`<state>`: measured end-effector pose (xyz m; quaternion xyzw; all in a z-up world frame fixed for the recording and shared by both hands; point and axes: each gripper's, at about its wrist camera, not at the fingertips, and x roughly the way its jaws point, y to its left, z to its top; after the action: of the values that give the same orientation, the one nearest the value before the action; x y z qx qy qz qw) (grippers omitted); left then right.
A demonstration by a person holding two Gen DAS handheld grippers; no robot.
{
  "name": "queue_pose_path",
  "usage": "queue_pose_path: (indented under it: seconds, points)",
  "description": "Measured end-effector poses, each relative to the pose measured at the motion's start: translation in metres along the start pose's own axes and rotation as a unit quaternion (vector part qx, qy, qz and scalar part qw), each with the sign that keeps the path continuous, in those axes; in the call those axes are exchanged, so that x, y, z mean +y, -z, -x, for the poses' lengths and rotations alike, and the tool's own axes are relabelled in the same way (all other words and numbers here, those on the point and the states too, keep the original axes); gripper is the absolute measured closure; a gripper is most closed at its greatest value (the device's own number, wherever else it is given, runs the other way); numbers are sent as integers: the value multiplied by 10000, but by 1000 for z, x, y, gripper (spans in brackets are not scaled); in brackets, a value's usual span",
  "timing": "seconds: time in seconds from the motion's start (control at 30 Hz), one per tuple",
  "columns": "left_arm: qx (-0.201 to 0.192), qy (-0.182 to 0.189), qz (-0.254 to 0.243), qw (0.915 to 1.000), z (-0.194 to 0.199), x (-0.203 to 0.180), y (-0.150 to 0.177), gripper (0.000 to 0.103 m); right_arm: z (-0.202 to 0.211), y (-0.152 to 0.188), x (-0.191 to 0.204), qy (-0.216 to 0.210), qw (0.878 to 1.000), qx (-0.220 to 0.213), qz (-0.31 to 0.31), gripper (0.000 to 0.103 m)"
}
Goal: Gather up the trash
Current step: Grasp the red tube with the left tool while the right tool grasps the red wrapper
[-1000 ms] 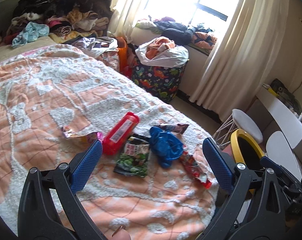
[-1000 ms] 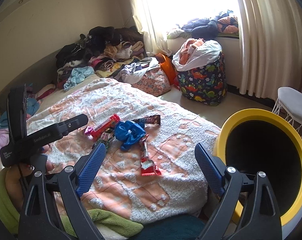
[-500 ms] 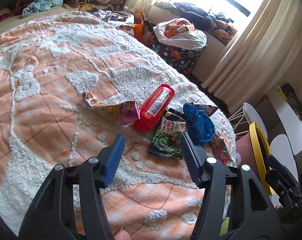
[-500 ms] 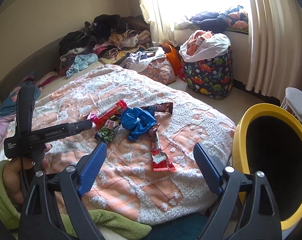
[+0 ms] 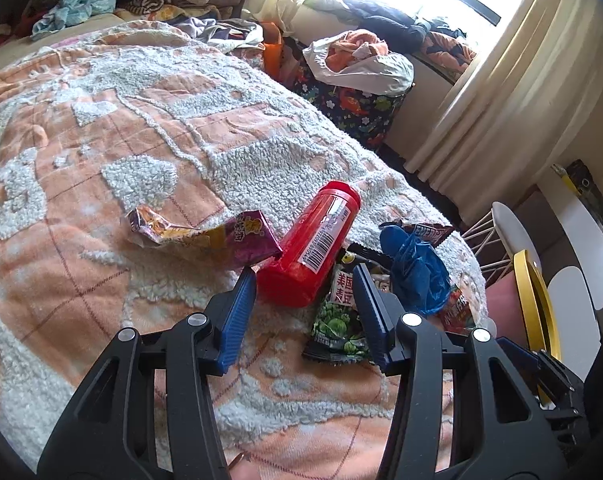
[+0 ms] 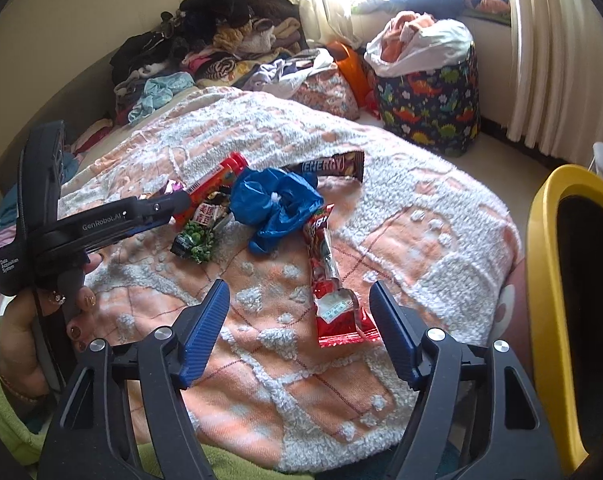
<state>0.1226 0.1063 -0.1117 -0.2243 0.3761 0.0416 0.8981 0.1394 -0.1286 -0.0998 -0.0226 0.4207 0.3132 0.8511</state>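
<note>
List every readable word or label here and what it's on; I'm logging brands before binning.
"ENERGY": dark snack-bar wrapper on the bed.
"GenRobot.AI": left gripper, on its black arm.
"Data Acquisition System": same gripper's handle.
Red plastic tube: barcode, digits too small.
Green pea packet: Chinese characters, too blurred to read.
Red wrapper: unreadable.

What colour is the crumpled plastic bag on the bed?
Blue; the crumpled plastic bag shows best in the right wrist view.

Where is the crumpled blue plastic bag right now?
The blue plastic bag lies mid-bed on the blanket, between the red tube and the long red wrapper.
</note>
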Motion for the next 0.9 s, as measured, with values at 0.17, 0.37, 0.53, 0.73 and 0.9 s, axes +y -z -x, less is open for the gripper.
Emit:
queue_pose_path:
  seconds: [0.17,0.37,0.53,0.73,0.9]
  points:
    - [61,-3,-100,9999,-12,1,-7,61,-25,-1,-11,-111,9989,361,-265,58]
    - [150,154,-96,9997,-24,2,-11,62,-24,6,-22,-240,9973,382,-577,84]
    - [113,278,-98,9995,-23,0,-8,67,-10,14,-23,-250,9976,236,-598,85]
    - [-1,373,-141,9992,-10,-5,-3,71,7,18,-29,-233,9973,43,-690,85]
    - [-165,380,-183,9990,5,-9,-2,73,19,20,-33,-256,9973,-59,-691,85]
